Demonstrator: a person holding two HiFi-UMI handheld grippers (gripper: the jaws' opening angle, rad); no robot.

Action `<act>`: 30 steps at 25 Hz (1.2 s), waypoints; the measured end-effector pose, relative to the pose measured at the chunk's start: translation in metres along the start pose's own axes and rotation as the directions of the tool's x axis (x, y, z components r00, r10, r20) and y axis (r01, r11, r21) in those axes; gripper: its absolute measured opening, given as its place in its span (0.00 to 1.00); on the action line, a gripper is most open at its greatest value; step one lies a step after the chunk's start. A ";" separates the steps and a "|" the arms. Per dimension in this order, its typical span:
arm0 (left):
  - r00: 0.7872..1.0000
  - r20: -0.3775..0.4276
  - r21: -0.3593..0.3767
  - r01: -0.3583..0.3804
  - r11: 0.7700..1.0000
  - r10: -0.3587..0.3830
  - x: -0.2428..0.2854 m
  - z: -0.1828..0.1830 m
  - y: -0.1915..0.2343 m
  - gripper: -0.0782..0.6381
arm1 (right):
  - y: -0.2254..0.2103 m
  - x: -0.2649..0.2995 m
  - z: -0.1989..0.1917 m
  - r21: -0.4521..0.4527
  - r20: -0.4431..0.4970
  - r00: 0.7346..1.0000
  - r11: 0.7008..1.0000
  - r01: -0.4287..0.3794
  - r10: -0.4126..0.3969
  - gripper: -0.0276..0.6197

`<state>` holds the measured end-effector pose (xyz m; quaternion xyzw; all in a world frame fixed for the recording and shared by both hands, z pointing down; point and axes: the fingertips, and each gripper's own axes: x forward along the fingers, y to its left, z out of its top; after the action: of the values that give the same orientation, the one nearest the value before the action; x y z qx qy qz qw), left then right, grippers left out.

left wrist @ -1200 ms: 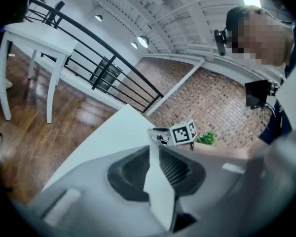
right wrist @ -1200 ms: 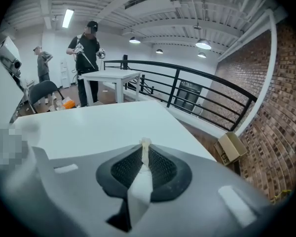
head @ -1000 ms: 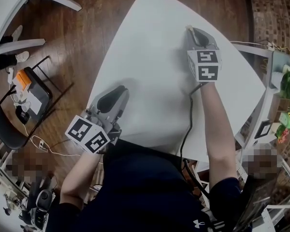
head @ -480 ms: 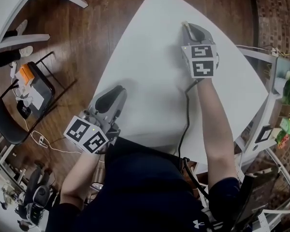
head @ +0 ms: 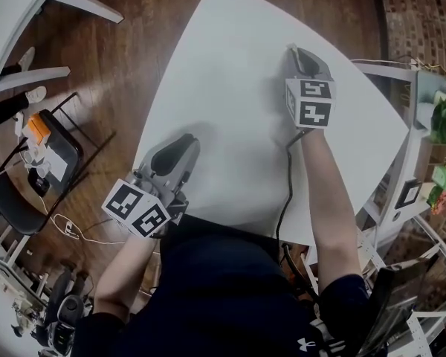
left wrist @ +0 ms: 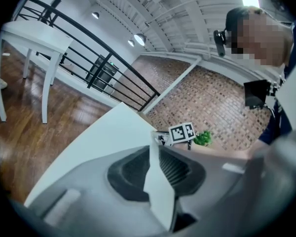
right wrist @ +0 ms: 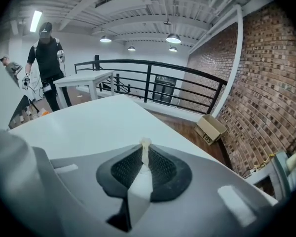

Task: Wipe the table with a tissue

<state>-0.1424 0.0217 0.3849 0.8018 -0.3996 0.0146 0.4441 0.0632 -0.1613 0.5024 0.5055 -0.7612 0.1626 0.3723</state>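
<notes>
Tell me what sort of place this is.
Probably a loft-style office or studio: a brick wall, a black metal railing, and a white table standing on a wooden floor.

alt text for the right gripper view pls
The right gripper has its grey jaws shut on a small twist of white tissue, with a white table stretching ahead. Beyond are a black railing, a brick wall, a cardboard box and a person in black standing at the left.
</notes>
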 end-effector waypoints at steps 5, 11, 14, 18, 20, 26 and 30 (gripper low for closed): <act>1.000 -0.002 0.006 -0.018 1.000 0.018 -0.009 0.002 0.006 0.19 | 0.050 0.004 0.017 -0.061 0.024 0.995 0.994 -0.093 0.095 0.10; 1.000 -0.012 0.033 -0.002 0.999 0.002 -0.004 0.005 -0.004 0.19 | 0.062 -0.005 0.014 -0.125 0.016 0.990 0.982 -0.139 0.142 0.10; 0.999 -0.026 0.051 0.023 0.998 -0.022 0.004 0.002 -0.017 0.19 | 0.037 -0.014 0.000 -0.084 0.015 0.995 0.992 -0.094 0.095 0.10; 0.997 -0.051 0.070 0.055 0.996 -0.051 0.013 -0.006 -0.036 0.19 | 0.000 -0.027 -0.021 -0.036 0.008 0.999 0.999 -0.041 0.042 0.10; 0.996 -0.064 0.075 0.064 0.995 -0.059 0.016 -0.012 -0.044 0.19 | -0.017 -0.031 -0.036 -0.028 -0.004 1.000 0.999 -0.022 0.022 0.10; 0.992 -0.090 0.100 0.100 0.990 -0.091 0.026 -0.024 -0.072 0.19 | -0.060 -0.061 -0.061 0.108 0.023 0.999 0.994 0.033 -0.036 0.10; 0.988 -0.107 0.124 0.125 0.984 -0.112 0.031 -0.029 -0.089 0.19 | -0.071 -0.112 -0.044 0.293 0.195 0.980 0.956 -0.028 -0.031 0.10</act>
<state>-0.0540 0.0484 0.3518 0.8496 -0.3269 0.0541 0.4103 0.1682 -0.0921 0.4405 0.5694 -0.7615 0.2226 0.2156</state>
